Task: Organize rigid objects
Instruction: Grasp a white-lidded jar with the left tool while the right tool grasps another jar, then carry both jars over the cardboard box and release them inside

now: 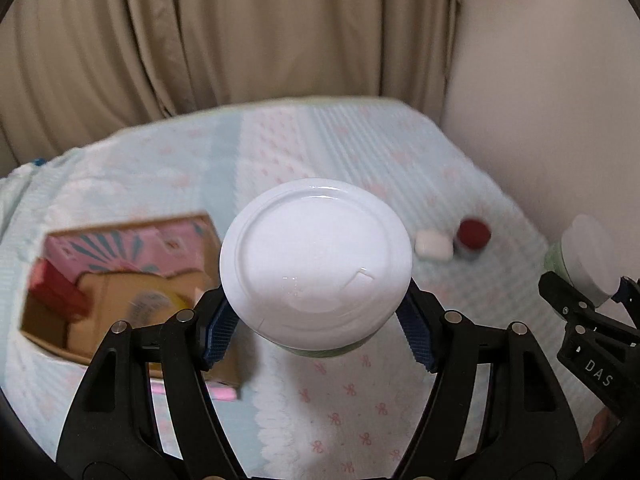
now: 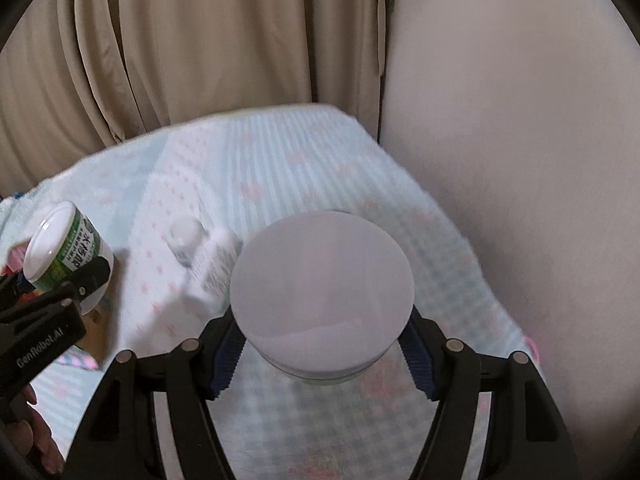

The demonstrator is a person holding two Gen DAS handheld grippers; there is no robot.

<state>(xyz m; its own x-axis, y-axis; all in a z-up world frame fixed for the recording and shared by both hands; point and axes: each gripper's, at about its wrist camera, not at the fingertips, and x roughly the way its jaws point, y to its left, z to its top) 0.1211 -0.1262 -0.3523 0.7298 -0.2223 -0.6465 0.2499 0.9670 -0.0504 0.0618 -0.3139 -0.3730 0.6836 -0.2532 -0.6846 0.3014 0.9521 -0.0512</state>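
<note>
Beige pleated curtain (image 1: pixel 224 36) hung at back, plain pale wall (image 2: pixel 520 120) at right, bed w/ pale blue bow-print quilt (image 1: pixel 352 400) below

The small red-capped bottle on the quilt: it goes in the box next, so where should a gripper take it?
Grip the small red-capped bottle across its round red cap, coming down from above. It appears upright, and the white rounded case sits close on one side, so set the fingers across the other two sides.

We count two white-lidded jars (image 1: pixel 316 256) (image 2: pixel 322 300), two grippers (image 1: pixel 320 320) (image 2: pixel 320 360), one cardboard box (image 1: pixel 52 344) at the left, one red-capped bottle (image 1: pixel 474 236) far right, and one small white case (image 1: pixel 434 245) just beside it.
</note>
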